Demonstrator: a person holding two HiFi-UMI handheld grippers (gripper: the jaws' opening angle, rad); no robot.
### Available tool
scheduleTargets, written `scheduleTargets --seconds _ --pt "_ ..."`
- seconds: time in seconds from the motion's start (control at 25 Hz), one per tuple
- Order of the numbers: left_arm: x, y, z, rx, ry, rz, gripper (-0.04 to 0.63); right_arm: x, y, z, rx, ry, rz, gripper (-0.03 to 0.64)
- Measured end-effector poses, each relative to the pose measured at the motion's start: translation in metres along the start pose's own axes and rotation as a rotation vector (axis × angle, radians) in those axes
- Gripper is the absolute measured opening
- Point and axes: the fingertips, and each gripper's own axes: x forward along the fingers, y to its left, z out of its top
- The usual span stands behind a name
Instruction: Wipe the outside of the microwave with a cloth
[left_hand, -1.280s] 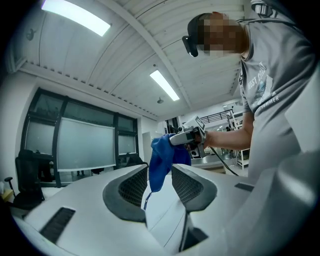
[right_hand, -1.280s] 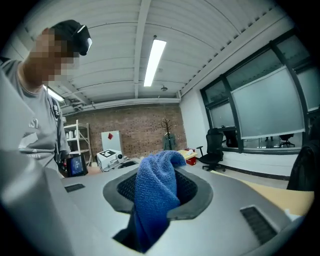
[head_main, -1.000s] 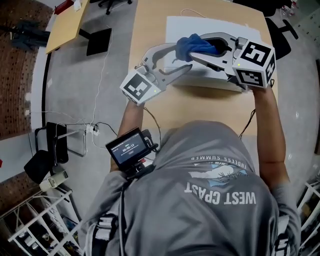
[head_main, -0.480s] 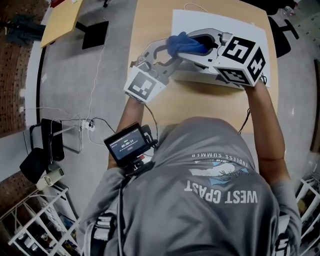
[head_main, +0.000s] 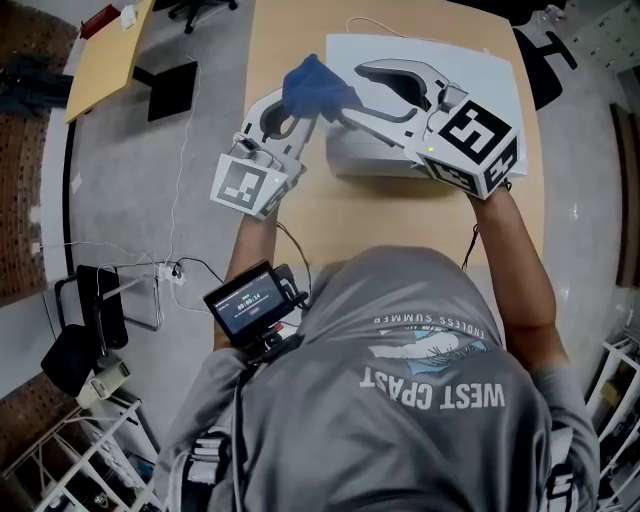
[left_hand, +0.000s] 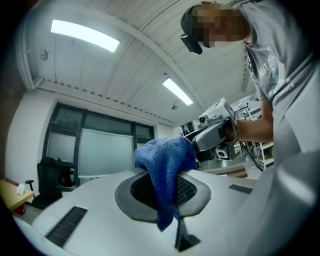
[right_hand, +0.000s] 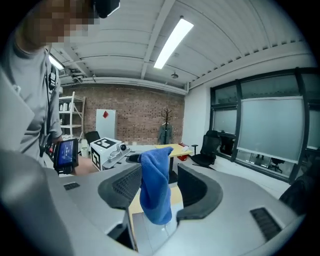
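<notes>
fuzzy blue cloth hangs crumpled, pinched in the just-closed left claw, loose between the just-opened right claw.

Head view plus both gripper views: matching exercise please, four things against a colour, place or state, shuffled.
Things
1 cloth
2 left claw
3 right claw
4 microwave

Descriptions
A open, cloth hanging between its jaws
B white, on the table
C blue
D shut on the cloth

Pairs: 1-C, 2-D, 3-A, 4-B.

Note: the right claw's jaws have just been opening; the left claw's have just closed on the cloth.
</notes>
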Motion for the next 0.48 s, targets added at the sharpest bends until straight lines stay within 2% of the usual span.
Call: scheduleTargets --seconds 0.16,0.32,0.4,0.48 --pt "-0.011 0.025 -0.016 0.035 0.039 0.070 0.051 -0.030 -0.014 -0.018 0.057 0.013 -0.102 0.216" --pt "-0.019 0.047 -0.053 0.085 0.159 0.136 0.052 -0.067 -0.017 -0.044 0.141 0.060 -0.204 0.216" --pt "-0.007 0.063 -0.098 0.074 0.240 0.161 0.052 -0.080 -0.036 -0.071 0.192 0.080 -0.249 0.216" --pt "0.022 0.084 -0.164 0.070 0.334 0.173 0.052 -0.085 -0.076 -0.116 0.244 0.103 -0.284 0.216"
